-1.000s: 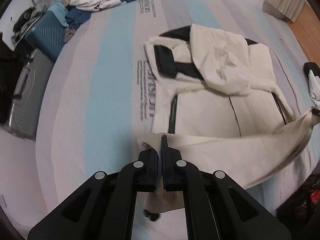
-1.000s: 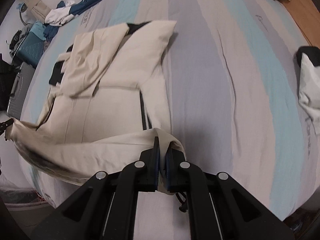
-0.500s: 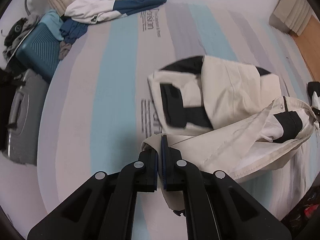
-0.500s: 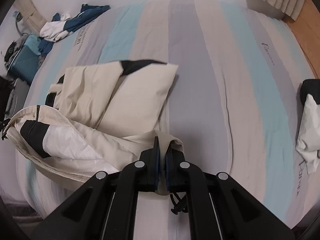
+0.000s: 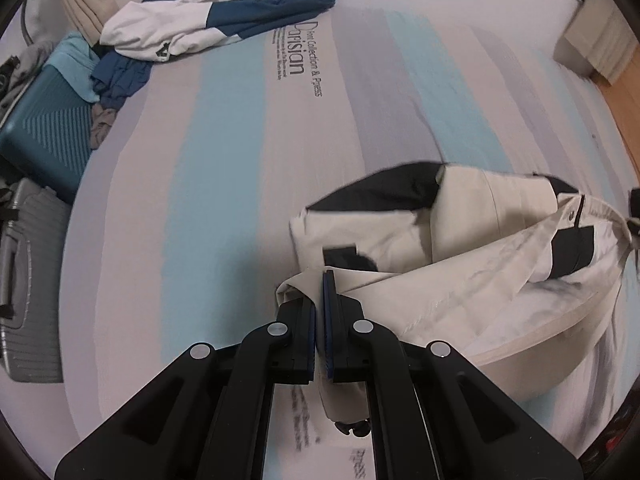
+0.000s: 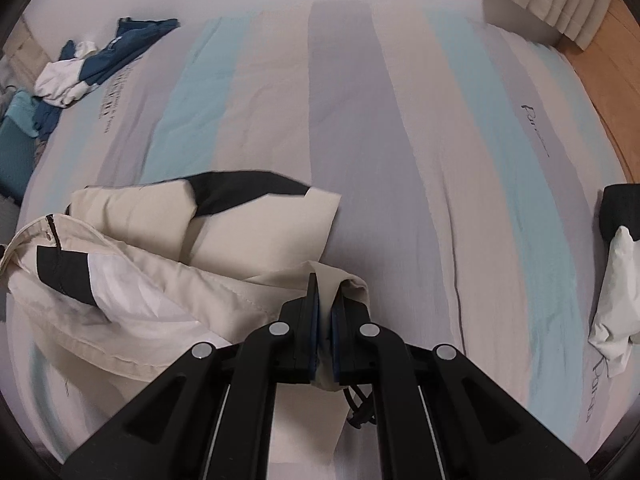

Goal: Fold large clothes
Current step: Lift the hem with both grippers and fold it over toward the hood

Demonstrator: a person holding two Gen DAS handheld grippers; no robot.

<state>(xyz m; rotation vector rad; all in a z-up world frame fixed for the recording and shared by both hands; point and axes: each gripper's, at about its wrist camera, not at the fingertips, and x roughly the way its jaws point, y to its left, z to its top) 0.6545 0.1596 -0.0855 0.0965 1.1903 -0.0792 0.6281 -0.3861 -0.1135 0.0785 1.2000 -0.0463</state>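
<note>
A cream jacket (image 5: pixel 472 280) with black panels lies on the striped bed, its sleeves folded in. My left gripper (image 5: pixel 320 296) is shut on one bottom corner of the jacket. My right gripper (image 6: pixel 325 300) is shut on the other bottom corner of the jacket (image 6: pixel 168 280). Both hold the hem lifted and carried over the jacket's body, so the white lining shows. The collar end with its black panel lies flat on the bed beyond.
The striped bedsheet (image 5: pixel 224 184) spreads out ahead. A blue and white garment (image 5: pixel 208 28) lies at the far left corner, seen also in the right wrist view (image 6: pixel 88 68). Teal and grey suitcases (image 5: pixel 40 132) stand beside the bed. Another white garment (image 6: pixel 616 292) lies at the right edge.
Both grippers have carried the jacket's hem forward over its body toward the collar. The lower half now doubles over, with the white lining turned up.
</note>
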